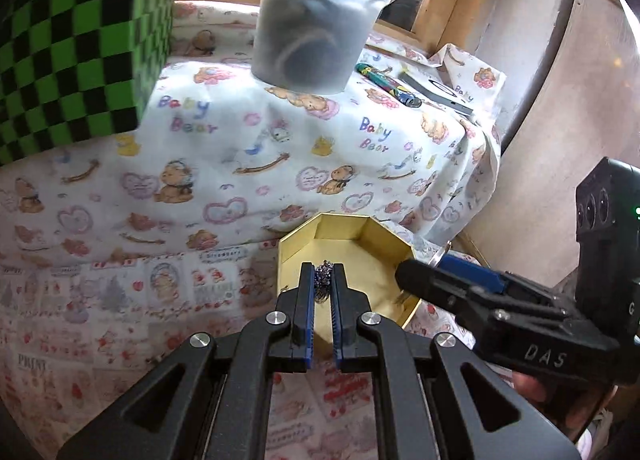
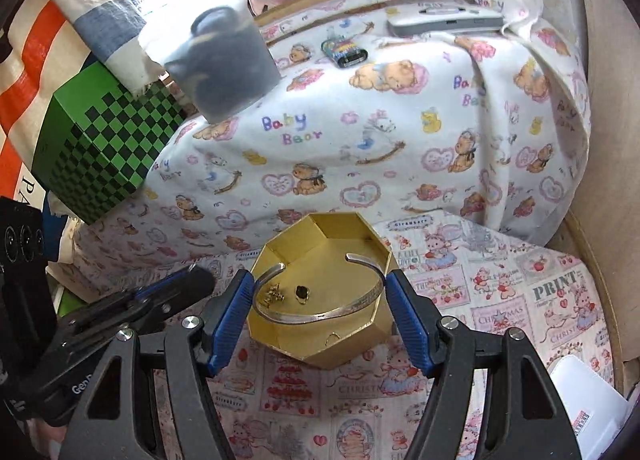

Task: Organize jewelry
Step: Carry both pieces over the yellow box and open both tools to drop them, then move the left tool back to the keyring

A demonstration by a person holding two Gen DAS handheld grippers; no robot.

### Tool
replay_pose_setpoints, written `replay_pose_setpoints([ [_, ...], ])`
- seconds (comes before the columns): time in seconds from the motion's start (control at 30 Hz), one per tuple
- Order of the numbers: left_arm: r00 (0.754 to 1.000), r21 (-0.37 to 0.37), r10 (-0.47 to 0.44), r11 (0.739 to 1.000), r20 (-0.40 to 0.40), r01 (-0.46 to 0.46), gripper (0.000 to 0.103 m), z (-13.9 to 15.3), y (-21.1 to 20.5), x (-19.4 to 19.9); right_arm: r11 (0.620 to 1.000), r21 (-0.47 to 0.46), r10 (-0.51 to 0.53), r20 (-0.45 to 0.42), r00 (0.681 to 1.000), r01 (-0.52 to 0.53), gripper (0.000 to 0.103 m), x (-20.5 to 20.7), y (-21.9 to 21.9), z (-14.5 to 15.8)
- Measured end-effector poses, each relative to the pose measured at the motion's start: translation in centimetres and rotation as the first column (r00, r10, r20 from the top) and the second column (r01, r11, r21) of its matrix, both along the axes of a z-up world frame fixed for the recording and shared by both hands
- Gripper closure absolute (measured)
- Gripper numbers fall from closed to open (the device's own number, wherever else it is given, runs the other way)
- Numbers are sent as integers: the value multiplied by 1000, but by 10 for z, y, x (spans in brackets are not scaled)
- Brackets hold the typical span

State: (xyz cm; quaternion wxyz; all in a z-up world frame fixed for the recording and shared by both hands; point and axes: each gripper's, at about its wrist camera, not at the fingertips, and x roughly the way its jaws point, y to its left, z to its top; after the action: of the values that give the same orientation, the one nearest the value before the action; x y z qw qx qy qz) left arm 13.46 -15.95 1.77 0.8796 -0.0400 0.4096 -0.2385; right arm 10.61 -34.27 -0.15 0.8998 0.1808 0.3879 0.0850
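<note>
A gold octagonal box (image 2: 352, 332) stands open on the printed cloth. In the right wrist view my right gripper (image 2: 320, 280) hangs over it, its blue pads (image 2: 404, 312) pressed on both sides of a silver open bangle (image 2: 312, 316). Small gold earrings (image 2: 274, 295) and a dark-stoned ring (image 2: 301, 292) lie inside the box. In the left wrist view my left gripper (image 1: 323, 268) is over the box (image 1: 304, 244) at its near-left side, shut on a dark bluish beaded piece (image 1: 322, 288). The right gripper (image 1: 424, 268) reaches in from the right.
A raised surface behind the box, draped in Baby Bear cloth (image 2: 360, 131), carries a lidded translucent tub (image 1: 320, 19) of dark items, a colourful lighter (image 1: 388, 85) and a flat grey device (image 1: 440, 93). A green-and-black checkered box (image 1: 72, 51) stands at the left.
</note>
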Motion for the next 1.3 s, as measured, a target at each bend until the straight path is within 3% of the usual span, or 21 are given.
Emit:
replay_pose_setpoints([
  [0.17, 999, 53, 20, 998, -39, -18, 96, -18, -8, 12, 1000, 12, -9, -6, 1000, 10, 33, 1, -2, -2],
  [0.3, 995, 19, 25, 1000, -92, -24, 96, -31, -3, 20, 1000, 9, -10, -6, 1000, 11, 33, 1, 0, -3],
  [0.4, 996, 7, 35, 999, -86, -35, 96, -34, 1, 20, 1000, 29, -8, -11, 1000, 9, 33, 2, -2, -4],
  [0.5, 997, 7, 43, 999, -65, -43, 85, -33, 5, 17, 1000, 30, -9, -12, 1000, 10, 33, 3, -3, -5],
  [0.77, 992, 51, 112, 992, 50, -114, 74, -5, 39, -8, 1000, 11, -10, -14, 1000, 10, 33, 6, 3, -6],
  [0.93, 971, 101, 169, 977, 169, -187, 65, 16, 67, -32, 1000, 5, -13, 1, 1000, 13, 33, 4, 6, -4],
  [1.03, 963, 81, 182, 976, 199, -201, 57, 26, 82, -46, 1000, -15, -15, 23, 1000, 15, 33, 0, 11, 1],
  [1.07, 957, 76, 192, 974, 217, -212, 56, 30, 88, -51, 1000, -24, -13, 31, 999, 14, 33, -1, 14, 2],
  [1.13, 940, 95, 209, 965, 271, -243, 42, 39, 97, -60, 999, -36, -5, 43, 999, 6, 32, -3, 19, 5],
  [1.3, 901, 106, 236, 951, 364, -292, 34, 57, 115, -74, 997, -81, 18, 92, 996, -10, 32, -11, 35, 12],
])
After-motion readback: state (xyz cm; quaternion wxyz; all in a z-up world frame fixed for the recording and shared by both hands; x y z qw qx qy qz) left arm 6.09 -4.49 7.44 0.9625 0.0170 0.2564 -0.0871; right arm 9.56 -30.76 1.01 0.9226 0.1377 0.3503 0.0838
